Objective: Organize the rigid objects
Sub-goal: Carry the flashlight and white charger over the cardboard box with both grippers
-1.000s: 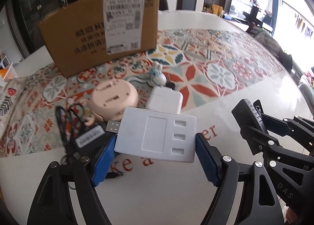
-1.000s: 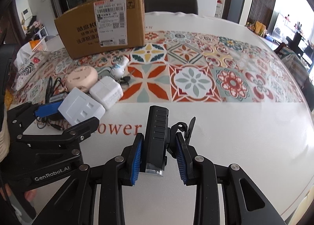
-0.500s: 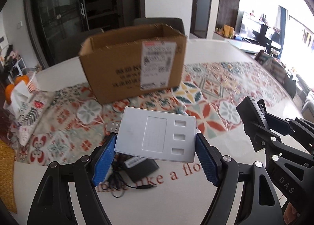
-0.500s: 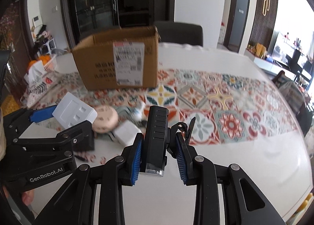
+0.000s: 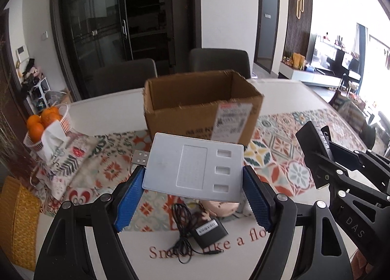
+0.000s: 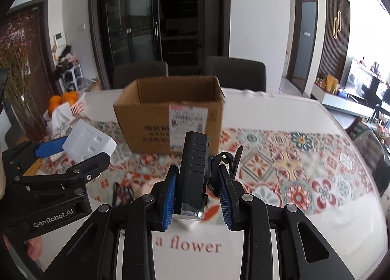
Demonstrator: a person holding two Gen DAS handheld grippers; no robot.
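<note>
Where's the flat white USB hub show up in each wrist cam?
Left wrist: flat white USB hub sits centre frame, clamped in the left gripper.
Right wrist: it is at the left edge, mid-height.
Shared landmark: open brown cardboard box with a white shipping label, behind the hub.

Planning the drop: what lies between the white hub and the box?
Only patterned runner between hub and box, per the left wrist view.

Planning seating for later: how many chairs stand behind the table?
2. One chair sits behind the cardboard box's left side, the other chair behind its right. More may be hidden out of frame.
</note>
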